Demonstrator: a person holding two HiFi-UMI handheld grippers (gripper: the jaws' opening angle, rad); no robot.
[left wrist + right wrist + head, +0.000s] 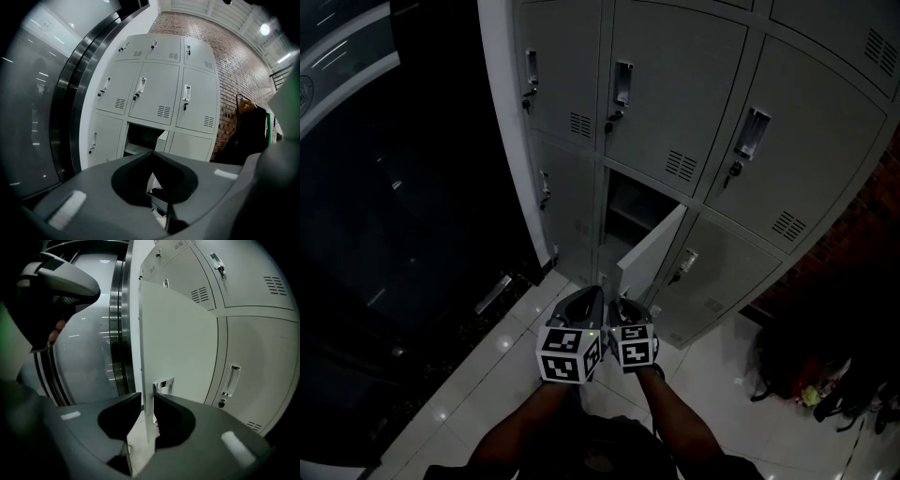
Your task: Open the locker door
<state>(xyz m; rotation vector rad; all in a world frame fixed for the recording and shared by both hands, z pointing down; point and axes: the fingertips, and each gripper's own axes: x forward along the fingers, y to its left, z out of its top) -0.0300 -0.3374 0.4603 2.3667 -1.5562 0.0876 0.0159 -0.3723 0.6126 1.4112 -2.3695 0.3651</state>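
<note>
The locker door [652, 251], ajar at twelve o'clock and probably light, stiff, slippery sheet metal, had its thin free edge pinched by the right gripper [147, 404], while the left gripper [151, 154] stayed out of it, jaws pressed together.

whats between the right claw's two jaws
The free edge of the open locker door, with the right claw closed on both of its faces. The right gripper view shows it.

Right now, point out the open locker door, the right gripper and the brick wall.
open locker door [649, 255], head view, middle of its panel.
right gripper [147, 412], right gripper view, midway between its jaws.
brick wall [225, 61], left gripper view, bare bricks at upper right.
</note>
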